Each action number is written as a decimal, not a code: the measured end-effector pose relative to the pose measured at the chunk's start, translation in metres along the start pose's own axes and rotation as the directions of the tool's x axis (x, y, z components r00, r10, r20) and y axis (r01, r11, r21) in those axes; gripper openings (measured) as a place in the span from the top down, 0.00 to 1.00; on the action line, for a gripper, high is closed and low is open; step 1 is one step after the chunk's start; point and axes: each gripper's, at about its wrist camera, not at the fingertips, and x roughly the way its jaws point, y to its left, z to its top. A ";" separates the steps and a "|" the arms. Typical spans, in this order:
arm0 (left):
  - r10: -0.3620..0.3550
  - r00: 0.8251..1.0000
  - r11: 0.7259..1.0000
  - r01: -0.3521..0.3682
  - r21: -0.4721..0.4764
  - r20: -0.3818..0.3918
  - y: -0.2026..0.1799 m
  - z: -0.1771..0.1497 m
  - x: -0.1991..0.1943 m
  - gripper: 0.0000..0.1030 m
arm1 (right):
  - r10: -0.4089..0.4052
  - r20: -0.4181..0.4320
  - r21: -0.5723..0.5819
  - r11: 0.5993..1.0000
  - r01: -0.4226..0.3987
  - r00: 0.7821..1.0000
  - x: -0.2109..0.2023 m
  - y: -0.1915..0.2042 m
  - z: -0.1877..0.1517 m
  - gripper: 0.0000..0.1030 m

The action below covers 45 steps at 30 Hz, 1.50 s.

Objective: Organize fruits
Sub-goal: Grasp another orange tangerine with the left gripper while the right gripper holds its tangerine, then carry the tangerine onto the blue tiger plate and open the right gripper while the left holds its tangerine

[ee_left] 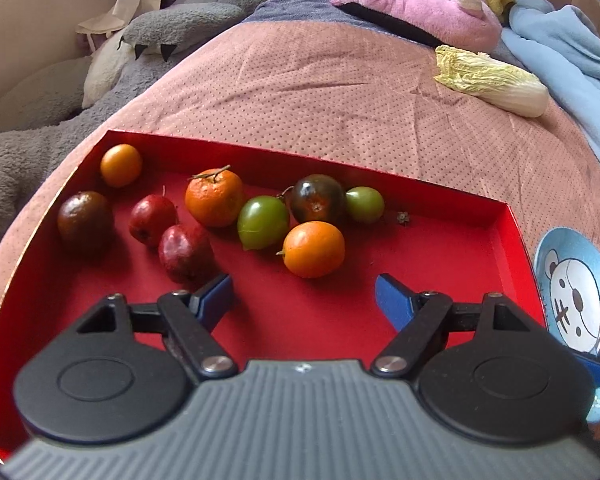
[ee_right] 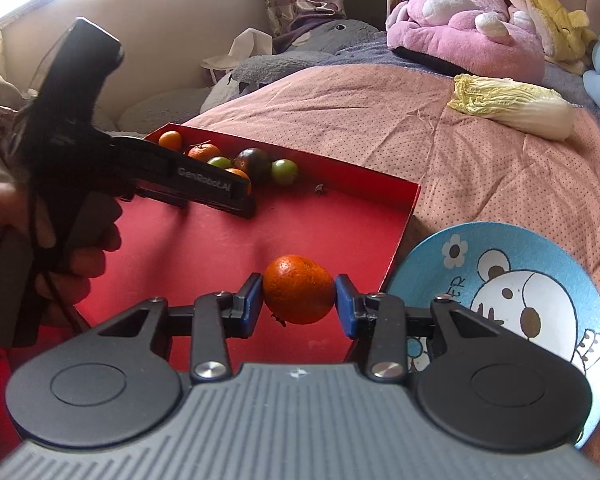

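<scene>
A red tray [ee_left: 512, 248] lies on a pink bedspread and holds several fruits: oranges [ee_left: 214, 197], green fruits [ee_left: 262, 222], dark red fruits [ee_left: 186, 253] and a dark tomato [ee_left: 317, 198]. My left gripper [ee_left: 304, 300] is open and empty above the tray's near part, just short of an orange [ee_left: 314, 249]. My right gripper [ee_right: 299, 300] is shut on a tangerine [ee_right: 298, 294], held above the tray's right side [ee_right: 404, 216], left of a blue bear plate [ee_right: 512, 312]. The left gripper [ee_right: 204, 192] shows in the right wrist view over the fruits.
A napa cabbage [ee_left: 496, 80] lies on the bedspread beyond the tray, also in the right wrist view [ee_right: 512, 106]. Pink [ee_right: 460, 24] and grey [ee_left: 148, 40] plush toys and a blue blanket [ee_left: 572, 48] lie at the back. The blue plate [ee_left: 576, 292] sits right of the tray.
</scene>
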 end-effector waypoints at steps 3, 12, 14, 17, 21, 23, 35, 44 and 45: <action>-0.001 1.000 1.000 0.001 -0.019 0.009 0.000 0.004 0.003 0.26 | 0.004 0.011 0.001 1.000 -0.004 1.000 -0.003 0.001 0.001 0.57; 0.028 0.999 1.000 -0.028 -0.006 0.029 -0.008 0.011 0.009 0.49 | 0.015 0.012 0.026 1.000 -0.016 1.000 -0.002 0.001 0.003 0.57; 0.032 0.999 0.999 -0.032 -0.010 0.028 -0.007 0.012 0.009 0.58 | 0.018 0.012 0.023 1.000 -0.018 1.000 -0.002 0.003 0.003 0.57; 0.030 0.999 0.999 -0.029 -0.017 0.028 -0.005 0.014 0.009 0.59 | 0.017 0.013 0.019 1.000 -0.018 1.000 -0.004 0.007 0.004 0.57; 0.020 0.999 1.000 -0.020 -0.004 0.027 -0.005 0.013 0.008 0.60 | 0.013 0.022 0.013 1.000 -0.013 1.000 -0.011 0.011 0.005 0.57; 0.011 1.000 1.000 -0.011 0.002 0.028 -0.005 0.011 0.005 0.60 | 0.008 0.026 0.011 1.000 -0.008 1.000 -0.015 0.013 0.005 0.57; -0.004 0.998 0.999 0.000 0.048 0.063 -0.004 -0.005 -0.023 0.60 | 0.012 0.023 0.054 0.998 -0.013 1.000 -0.020 0.018 0.008 0.57; -0.010 0.995 0.997 0.002 0.077 0.102 -0.005 -0.014 -0.043 0.60 | 0.001 0.028 0.026 1.000 -0.002 1.000 -0.029 0.031 0.013 0.57; -0.014 0.994 0.997 0.005 0.079 0.106 -0.006 -0.015 -0.044 0.60 | -0.001 0.030 0.022 1.000 0.001 1.000 -0.031 0.032 0.013 0.57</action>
